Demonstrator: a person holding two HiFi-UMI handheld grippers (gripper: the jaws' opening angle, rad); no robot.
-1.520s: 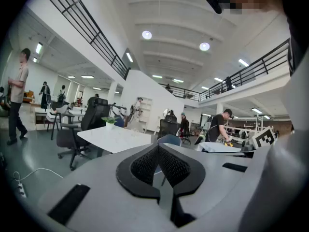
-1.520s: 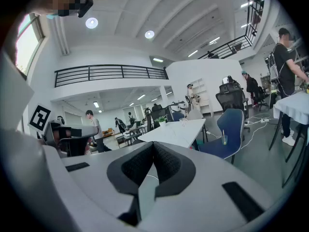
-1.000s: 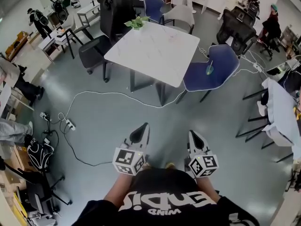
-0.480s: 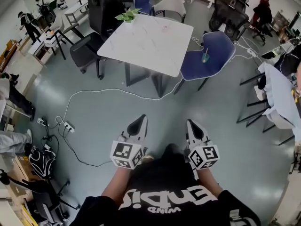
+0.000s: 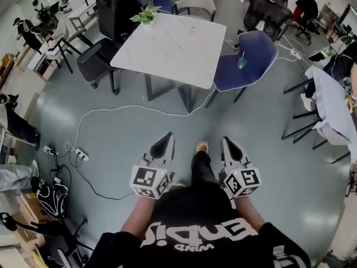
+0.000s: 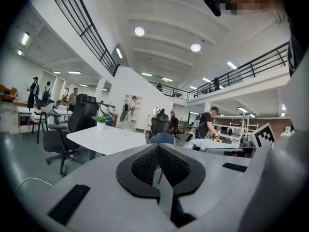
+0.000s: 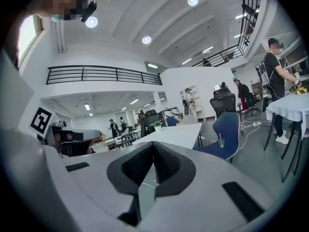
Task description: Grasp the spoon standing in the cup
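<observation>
A small green cup (image 5: 241, 63) with a thin spoon (image 5: 243, 55) upright in it rests on the seat of a blue chair (image 5: 254, 52), right of the white table (image 5: 167, 43). The right gripper view shows the same cup (image 7: 221, 142) far ahead on that chair. My left gripper (image 5: 164, 140) and right gripper (image 5: 229, 144) are held side by side low over the floor, a long way short of the chair. Both are shut with nothing between the pads, as the left gripper (image 6: 158, 147) and right gripper (image 7: 153, 144) show in their own views.
A white cable (image 5: 111, 111) loops over the grey floor to a power strip (image 5: 78, 148). A potted plant (image 5: 146, 15) sits on the table's far corner. Black office chairs (image 5: 95, 66) stand to the left, a cloth-covered table (image 5: 334, 113) to the right. The person's shoe (image 5: 202, 147) shows between the grippers.
The table and blue chair have shifted in the head view as the person walks toward them. A leg and shoe have come into sight between the grippers, which stay shut.
</observation>
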